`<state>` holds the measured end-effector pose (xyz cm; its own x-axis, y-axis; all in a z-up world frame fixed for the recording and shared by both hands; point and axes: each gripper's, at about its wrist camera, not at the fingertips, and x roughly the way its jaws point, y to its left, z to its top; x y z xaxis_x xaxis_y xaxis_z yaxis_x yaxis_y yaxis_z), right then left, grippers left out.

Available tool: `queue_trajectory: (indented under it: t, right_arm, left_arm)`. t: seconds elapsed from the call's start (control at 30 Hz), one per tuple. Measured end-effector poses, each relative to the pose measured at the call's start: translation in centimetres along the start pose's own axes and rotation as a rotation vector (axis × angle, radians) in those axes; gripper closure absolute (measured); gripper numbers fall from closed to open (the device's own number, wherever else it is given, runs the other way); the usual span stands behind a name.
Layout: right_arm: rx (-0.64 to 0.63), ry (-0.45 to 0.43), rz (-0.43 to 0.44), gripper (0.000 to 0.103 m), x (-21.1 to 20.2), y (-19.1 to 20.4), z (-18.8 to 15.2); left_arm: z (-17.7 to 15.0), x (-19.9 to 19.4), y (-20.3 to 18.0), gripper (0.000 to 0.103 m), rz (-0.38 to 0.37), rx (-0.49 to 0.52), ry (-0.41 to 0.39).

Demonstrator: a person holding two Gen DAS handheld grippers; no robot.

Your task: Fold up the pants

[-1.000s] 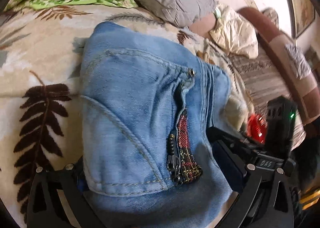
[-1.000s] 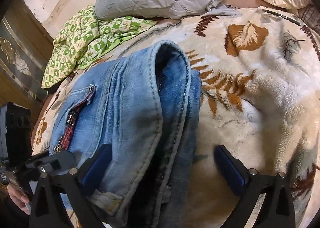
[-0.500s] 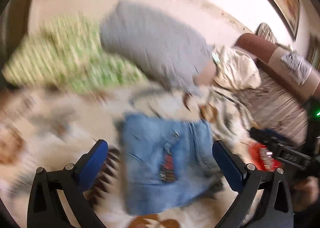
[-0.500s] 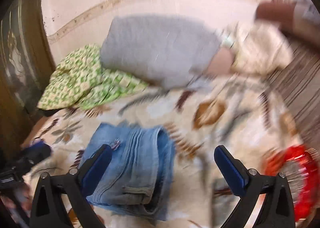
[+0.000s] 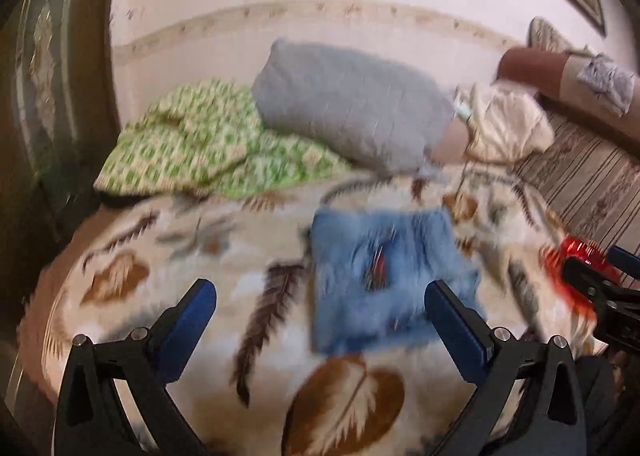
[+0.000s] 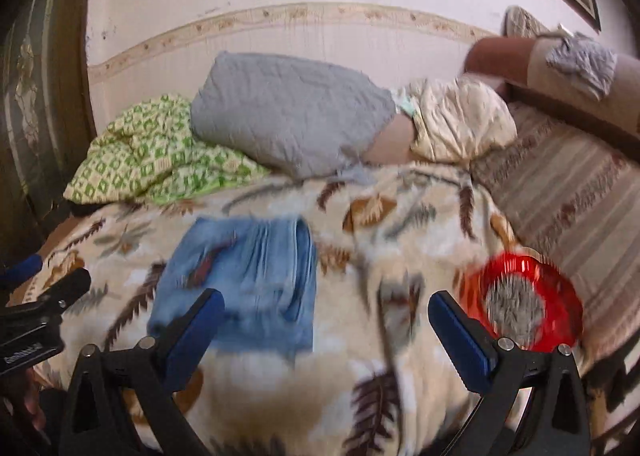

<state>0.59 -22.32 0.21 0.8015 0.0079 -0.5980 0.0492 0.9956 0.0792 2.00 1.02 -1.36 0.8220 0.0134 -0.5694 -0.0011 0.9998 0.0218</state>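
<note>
Pants [image 5: 390, 276]: blue denim, folded into a compact, roughly square bundle, lying flat on the leaf-print blanket [image 5: 336, 388] on the bed, near its middle. A dark pocket detail with red trim faces up.
Left tongs [image 5: 320, 316]: spread wide apart, holding nothing, raised above the blanket on the near side of the bundle.
Right tongs [image 6: 324, 324]: spread wide apart, holding nothing, also clear of the cloth; the bundle shows above its left finger [image 6: 196, 324] in the right wrist view.
Step in hand: judged to be the final check and retreat; the fold looks complete and neither tool touches the denim.
Fold quality: the right edge shows stacked layers with a rolled lip in the right wrist view. Motion blur hides whether the corners line up.
Method: keep both tongs apart and lifted while backing off, so no finger drags the top layer. If the rolled edge springs up, press it flat with one closed tong, moving from the middle outward.
Surroundings: a grey pillow [image 6: 288, 111] and a green patterned cloth [image 6: 156, 155] lie well beyond the bundle; a red brush [image 6: 520, 304] lies to its right, apart from it.
Risk: the plush blanket gives soft support, so a careless nudge may skew the stack.
</note>
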Motion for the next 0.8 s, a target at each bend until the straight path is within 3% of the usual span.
queue_trajectory:
  t: [0.13, 0.3, 0.8]
  right_arm:
    - [0.017, 0.026, 0.012, 0.000, -0.4, 0.1, -1.6]
    - [-0.002, -0.007, 0.002, 0.000, -1.4, 0.4, -1.2]
    - [-0.024, 0.014, 0.014, 0.000, -0.7, 1.0, -1.0]
  left_arm:
    - [-1.0, -0.8, -0.4, 0.000, -0.028, -0.005, 0.028]
    - [-0.5, -1.6, -0.9, 0.000, -0.036, 0.002, 0.007]
    - [-0.6, -1.7, -0.7, 0.000, -0.029, -0.006, 0.023]
